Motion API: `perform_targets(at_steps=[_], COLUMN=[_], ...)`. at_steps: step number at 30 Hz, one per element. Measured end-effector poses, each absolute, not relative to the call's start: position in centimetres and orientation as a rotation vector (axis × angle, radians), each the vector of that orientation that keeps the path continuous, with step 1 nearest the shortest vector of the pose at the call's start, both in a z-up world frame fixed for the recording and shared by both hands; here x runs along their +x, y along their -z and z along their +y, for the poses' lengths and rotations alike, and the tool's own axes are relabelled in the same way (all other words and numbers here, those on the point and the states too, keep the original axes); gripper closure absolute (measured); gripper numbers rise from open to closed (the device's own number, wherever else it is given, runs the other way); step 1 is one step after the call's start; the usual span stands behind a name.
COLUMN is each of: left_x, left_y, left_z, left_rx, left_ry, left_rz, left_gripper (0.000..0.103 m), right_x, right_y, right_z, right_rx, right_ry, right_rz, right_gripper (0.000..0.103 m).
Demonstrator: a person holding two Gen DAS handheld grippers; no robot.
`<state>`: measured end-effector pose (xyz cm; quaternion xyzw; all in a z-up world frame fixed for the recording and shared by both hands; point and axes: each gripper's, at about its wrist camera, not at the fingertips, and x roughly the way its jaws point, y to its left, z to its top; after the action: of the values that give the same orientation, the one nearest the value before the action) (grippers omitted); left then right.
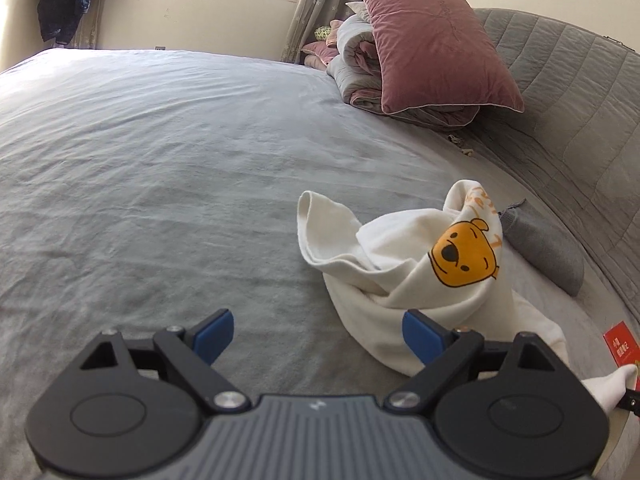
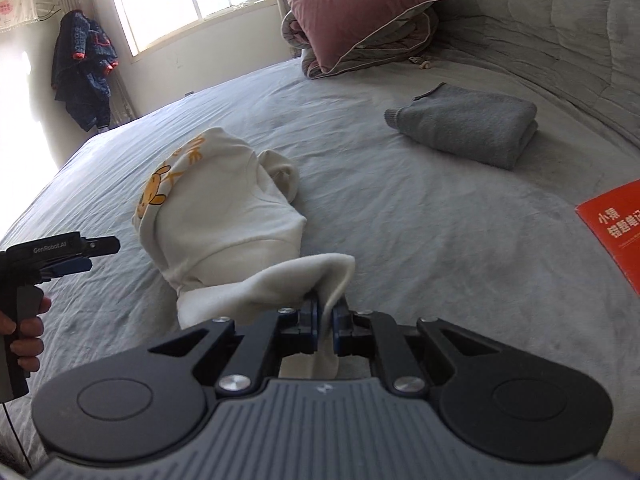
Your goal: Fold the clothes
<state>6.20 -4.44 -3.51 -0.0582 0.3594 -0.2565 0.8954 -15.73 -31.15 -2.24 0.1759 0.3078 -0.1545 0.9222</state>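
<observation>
Shirt (image 2: pixel 224 216): white, soft, light, limp; bunched on bed (image 2: pixel 400 216). Right gripper (image 2: pixel 326 316) pinches one edge. Left gripper (image 1: pixel 318 336) spread, empty, shirt just beyond its right jaw. Best hold: opposite hem corner.

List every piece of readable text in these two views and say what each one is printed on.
"GenRobot.AI": on the side of the left tool, seen from the right wrist.
"小猿": top line on the red booklet; the lines below it are cut off or too small to read.
Orange lettering above the bear on the white garment: folded over, unreadable.
Poster on the wall: too blurred.
</observation>
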Motion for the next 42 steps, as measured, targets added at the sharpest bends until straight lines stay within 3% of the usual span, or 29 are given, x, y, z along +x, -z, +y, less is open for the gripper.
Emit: perform_targets(at_steps=[8, 12, 13, 16, 18, 23, 24, 27, 29, 42], left_x=[7.7, 7.4, 7.0, 6.3, 5.9, 5.9, 6.0, 6.0, 5.6, -1.2], left_y=[4.7, 4.5, 4.3, 3.7, 3.5, 3.5, 3.5, 3.6, 3.4, -0.8], left_z=[-5.5, -6.2, -6.6, -8.1, -9.1, -11.5, -11.7, -12.2, -11.9, -5.4], left_rx=[-0.230, -0.164, -0.104, 0.048, 0.124, 0.233, 0.235, 0.233, 0.216, 0.037], left_ry=[0.565, 0.602, 0.614, 0.670, 0.703, 0.753, 0.756, 0.761, 0.739, 0.687], left_rz=[0.783, 0.745, 0.719, 0.653, 0.623, 0.610, 0.618, 0.643, 0.653, 0.655], left_gripper=[0.015, 0.019, 0.021, 0.026, 0.030, 0.060, 0.061, 0.080, 0.100, 0.100], right_x=[-15.6, -15.9, -15.9, -16.0, -15.8, -14.7, -14.3, -13.3, -12.5, -9.4], right_y=[4.4, 4.1, 3.9, 3.1, 2.4, 1.2, 1.1, 0.6, 0.4, 0.9], right_z=[-36.0, -36.8, -37.1, -38.0, -38.4, -38.2, -38.1, -37.7, -37.4, -34.6], right_rx=[0.396, 0.437, 0.452, 0.507, 0.536, 0.587, 0.590, 0.591, 0.593, 0.612], right_ry=[0.458, 0.441, 0.437, 0.444, 0.436, 0.380, 0.368, 0.343, 0.325, 0.248], right_rz=[0.695, 0.687, 0.681, 0.640, 0.612, 0.579, 0.577, 0.570, 0.567, 0.613], right_gripper=[0.093, 0.086, 0.083, 0.059, 0.057, 0.057, 0.057, 0.055, 0.053, 0.051])
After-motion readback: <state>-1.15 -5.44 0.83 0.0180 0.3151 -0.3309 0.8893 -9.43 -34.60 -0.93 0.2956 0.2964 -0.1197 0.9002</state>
